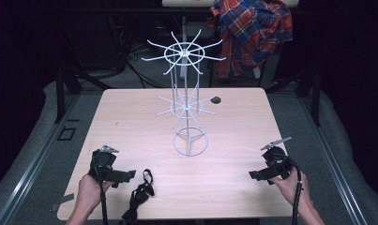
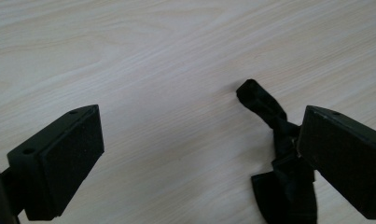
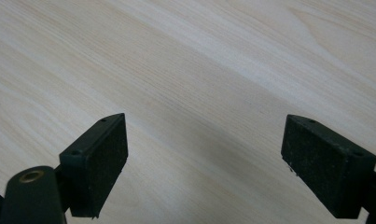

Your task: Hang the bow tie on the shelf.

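Note:
A white wire display stand (image 1: 187,101) with two tiers of radiating hooks rises from the middle of the light wooden table (image 1: 130,117). A knotted black strap (image 1: 140,193) lies near the table's front edge. My left gripper (image 1: 128,175) sits just left of that strap, low over the wood, held in a hand. In the left gripper view my left gripper (image 2: 202,156) is open, and the black strap (image 2: 274,154) lies by the right jaw, partly hidden behind it. My right gripper (image 1: 253,175) hovers at the front right; in its own view my right gripper (image 3: 204,163) is open over bare wood.
A small dark round object (image 1: 216,100) lies on the table right of the stand. A plaid shirt (image 1: 252,33) hangs behind the table's far edge. Metal frame rails (image 1: 32,164) and grey padding flank the table on both sides.

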`<state>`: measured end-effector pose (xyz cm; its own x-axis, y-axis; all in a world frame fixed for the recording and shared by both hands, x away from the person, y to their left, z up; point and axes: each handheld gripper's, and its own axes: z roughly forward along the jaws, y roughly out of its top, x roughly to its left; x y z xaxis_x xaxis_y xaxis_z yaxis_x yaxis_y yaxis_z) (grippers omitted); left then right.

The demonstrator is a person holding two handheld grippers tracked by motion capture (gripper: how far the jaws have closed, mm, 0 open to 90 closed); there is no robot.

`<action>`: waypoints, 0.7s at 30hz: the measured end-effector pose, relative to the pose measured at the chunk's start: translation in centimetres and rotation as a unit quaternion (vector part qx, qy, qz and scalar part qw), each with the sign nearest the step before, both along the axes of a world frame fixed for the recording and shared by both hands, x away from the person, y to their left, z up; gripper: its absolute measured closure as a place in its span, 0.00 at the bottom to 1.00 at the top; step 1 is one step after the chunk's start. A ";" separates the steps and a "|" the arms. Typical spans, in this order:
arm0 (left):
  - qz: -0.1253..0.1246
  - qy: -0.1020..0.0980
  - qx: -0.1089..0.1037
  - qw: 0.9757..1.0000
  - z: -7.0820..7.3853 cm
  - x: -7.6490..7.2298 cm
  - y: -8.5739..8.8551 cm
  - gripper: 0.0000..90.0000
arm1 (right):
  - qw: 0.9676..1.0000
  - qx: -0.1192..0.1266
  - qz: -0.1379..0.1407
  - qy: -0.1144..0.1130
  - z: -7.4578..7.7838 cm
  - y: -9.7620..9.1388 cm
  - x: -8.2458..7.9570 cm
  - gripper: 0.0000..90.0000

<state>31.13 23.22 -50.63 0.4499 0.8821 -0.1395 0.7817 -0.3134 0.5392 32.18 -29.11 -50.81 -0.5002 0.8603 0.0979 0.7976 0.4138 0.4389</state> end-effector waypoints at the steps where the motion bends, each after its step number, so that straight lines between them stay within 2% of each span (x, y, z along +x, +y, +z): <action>1: -0.004 0.000 -0.001 1.000 0.1 0.0 -0.3 0.01 | 1.000 0.000 0.000 0.001 0.0 0.0 0.0 0.16; 3: -0.009 0.003 -0.004 1.000 0.2 0.0 -1.0 0.01 | 1.000 0.004 -0.001 0.002 0.0 0.1 0.0 0.16; 7: -0.021 0.013 0.002 1.000 0.1 -0.1 -2.1 0.01 | 1.000 -0.005 0.002 0.004 0.2 0.1 -0.1 0.16; 8: -0.023 0.015 0.004 1.000 0.1 0.0 -2.2 0.01 | 1.000 0.006 -0.001 0.004 0.0 0.2 -0.1 0.16; 10: -0.022 0.022 0.006 1.000 -0.2 0.0 -2.5 0.01 | 1.000 0.002 0.000 0.006 0.0 0.3 -0.1 0.16; 11: -0.025 0.028 0.005 0.999 -0.3 0.1 -2.6 0.01 | 1.000 -0.009 0.002 0.007 0.2 0.2 -0.1 0.16; 12: -0.028 0.030 0.005 0.999 -0.4 0.2 -2.8 0.01 | 1.000 -0.008 0.003 0.009 0.1 0.2 -0.1 0.16; 13: -0.030 0.035 0.001 0.999 -0.5 0.2 -2.9 0.02 | 1.000 0.008 0.002 0.011 -0.1 0.3 -0.1 0.16; 14: -0.034 0.037 0.002 0.999 -0.5 0.3 -3.1 0.05 | 1.000 0.011 0.003 0.010 -0.2 0.3 -0.1 0.16; 16: -0.037 0.037 0.007 0.999 -0.6 0.5 -3.5 0.10 | 1.000 -0.005 0.007 0.009 -0.1 0.3 0.0 0.16; 18: -0.043 0.041 0.010 0.998 -0.6 0.7 -3.9 0.17 | 1.000 -0.004 0.006 0.008 -0.1 0.3 0.0 0.16; 19: -0.044 0.043 0.020 0.998 -0.5 0.9 -4.3 0.18 | 1.000 -0.004 0.005 0.008 -0.1 0.3 0.0 0.16; 21: -0.051 0.051 0.034 0.997 -0.5 1.2 -5.0 0.30 | 1.000 0.000 0.006 0.012 -0.1 0.4 -0.1 0.16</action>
